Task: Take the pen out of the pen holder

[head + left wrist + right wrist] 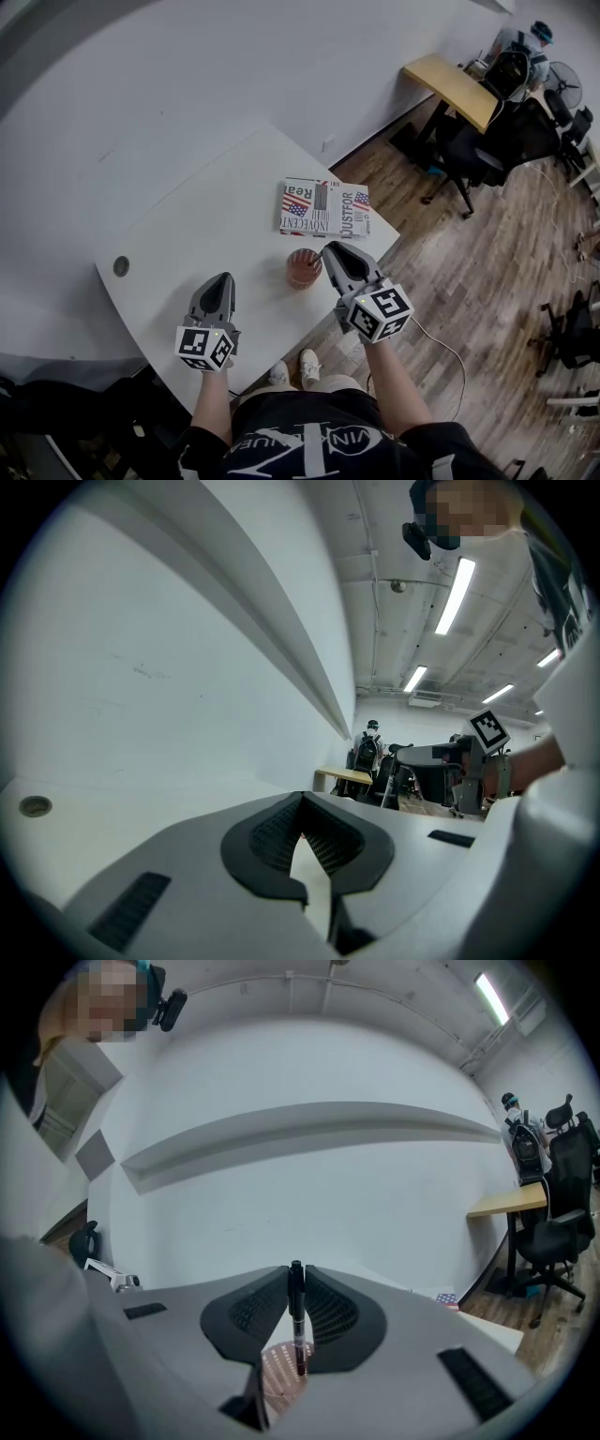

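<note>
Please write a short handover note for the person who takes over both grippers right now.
Left gripper: shut, empty, level above the white table.
Right gripper: shut on the slim black pen, held upright.
Reddish translucent cup pen holder: on the table, beside the flag-printed book.
Done: pen gripped.
To do: the pen's lower end looks not yet clear of the cup; lift it free.

The round reddish pen holder looks like see-through plastic. The thin black pen is shiny plastic. The white table top is smooth and matt. The brown floor is wood.
</note>
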Demonstrator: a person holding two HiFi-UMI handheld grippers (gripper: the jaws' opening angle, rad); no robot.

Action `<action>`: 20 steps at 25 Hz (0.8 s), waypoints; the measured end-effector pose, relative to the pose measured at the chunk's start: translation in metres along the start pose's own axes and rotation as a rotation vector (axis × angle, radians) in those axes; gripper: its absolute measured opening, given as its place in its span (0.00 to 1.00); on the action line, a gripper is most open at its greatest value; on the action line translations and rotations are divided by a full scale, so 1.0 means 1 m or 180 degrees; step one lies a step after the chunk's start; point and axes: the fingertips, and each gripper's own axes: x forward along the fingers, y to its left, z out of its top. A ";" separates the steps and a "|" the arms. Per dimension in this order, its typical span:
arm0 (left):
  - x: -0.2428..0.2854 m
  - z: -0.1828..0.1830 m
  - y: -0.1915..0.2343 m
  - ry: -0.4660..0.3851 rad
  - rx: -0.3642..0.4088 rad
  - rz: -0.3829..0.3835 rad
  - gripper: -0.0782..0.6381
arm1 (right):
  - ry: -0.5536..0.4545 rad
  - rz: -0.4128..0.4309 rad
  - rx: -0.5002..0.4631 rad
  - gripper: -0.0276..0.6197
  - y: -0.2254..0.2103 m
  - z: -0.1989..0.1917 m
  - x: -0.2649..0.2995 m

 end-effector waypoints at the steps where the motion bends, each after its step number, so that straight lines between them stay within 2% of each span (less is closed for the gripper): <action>1: -0.001 0.000 0.000 -0.0002 0.0002 0.0003 0.13 | -0.0007 -0.0003 -0.0004 0.14 0.000 0.001 -0.001; 20: -0.006 0.014 -0.004 -0.0068 0.0060 0.0044 0.13 | -0.0123 0.0014 -0.0093 0.14 0.001 0.024 -0.011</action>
